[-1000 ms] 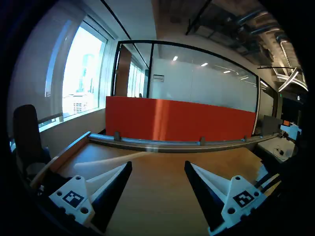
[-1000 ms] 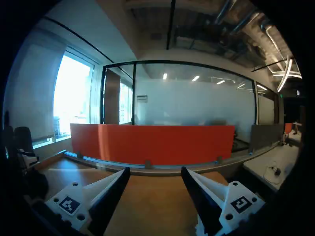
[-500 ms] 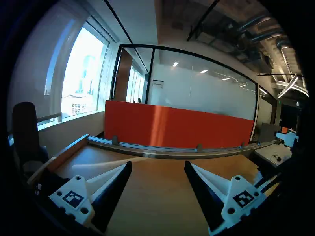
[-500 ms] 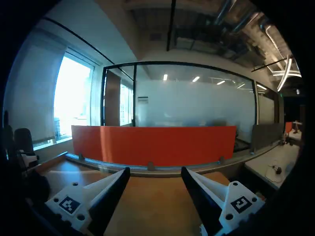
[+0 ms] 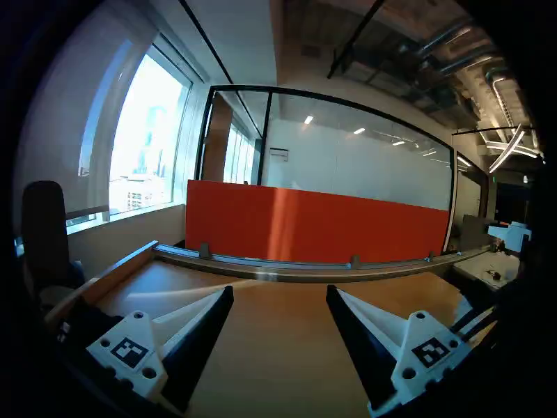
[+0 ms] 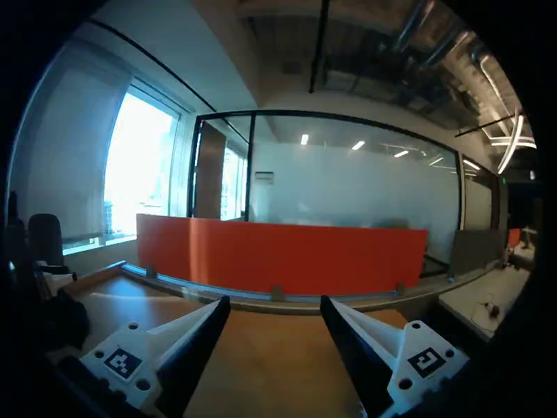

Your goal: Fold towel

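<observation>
Warm brown wood, the flat laminate tabletop (image 5: 278,355), runs beneath both tools. Left gripper view: I hold the left gripper (image 5: 278,288) low over the bare wood, its two white-and-black fingers (image 5: 195,327) spread wide apart with nothing between them. Each finger carries a square black-and-white marker tag (image 5: 130,352). Beyond the tips, a grey metal rail (image 5: 292,268) borders the tabletop's far edge, and a tall orange partition panel (image 5: 313,226) stands just behind it. A frosted glass wall (image 5: 362,153) in a black frame rises behind the panel. A bright window (image 5: 143,160) lies to the view's left, with a dark chair back (image 5: 43,223) below it. Right gripper view: the right gripper (image 6: 273,299) likewise stands agape over the same wood, empty, facing the orange panel. A white neighbouring desk (image 6: 487,296), with a small dark object and a cord on it, sits off to the view's right. I cannot tell where the towel lies.
</observation>
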`<action>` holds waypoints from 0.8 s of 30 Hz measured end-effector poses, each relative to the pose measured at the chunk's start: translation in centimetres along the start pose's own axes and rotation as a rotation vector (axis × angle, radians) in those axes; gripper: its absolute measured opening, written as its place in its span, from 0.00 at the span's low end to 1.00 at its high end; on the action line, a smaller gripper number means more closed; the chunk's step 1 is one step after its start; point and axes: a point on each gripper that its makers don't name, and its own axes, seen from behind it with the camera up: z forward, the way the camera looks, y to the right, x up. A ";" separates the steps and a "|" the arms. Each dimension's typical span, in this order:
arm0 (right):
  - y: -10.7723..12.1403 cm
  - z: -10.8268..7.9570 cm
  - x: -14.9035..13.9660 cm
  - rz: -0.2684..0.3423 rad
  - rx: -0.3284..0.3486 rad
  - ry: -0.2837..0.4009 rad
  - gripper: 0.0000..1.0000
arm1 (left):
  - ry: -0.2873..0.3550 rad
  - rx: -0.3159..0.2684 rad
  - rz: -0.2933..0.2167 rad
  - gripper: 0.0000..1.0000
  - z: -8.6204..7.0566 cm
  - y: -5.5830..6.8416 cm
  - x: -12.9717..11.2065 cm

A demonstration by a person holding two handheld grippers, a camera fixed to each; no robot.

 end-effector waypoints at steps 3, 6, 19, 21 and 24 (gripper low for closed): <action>-0.6 -0.1 -0.3 -0.008 -0.001 0.006 1.00 | 0.009 0.003 0.016 0.99 0.1 -0.2 -0.7; -1.1 0.0 -0.9 -0.009 -0.001 0.008 1.00 | 0.016 0.010 0.039 0.99 0.2 -0.3 -1.7; -1.9 0.5 -3.8 0.000 -0.005 -0.005 1.00 | 0.052 0.033 0.064 0.99 0.6 -1.9 -6.9; -2.1 0.6 -4.0 0.003 -0.005 -0.004 1.00 | 0.058 0.042 0.070 0.99 0.5 -2.4 -7.7; -2.4 0.8 -4.1 0.009 -0.006 0.004 1.00 | 0.065 0.050 0.077 0.99 0.4 -3.1 -8.8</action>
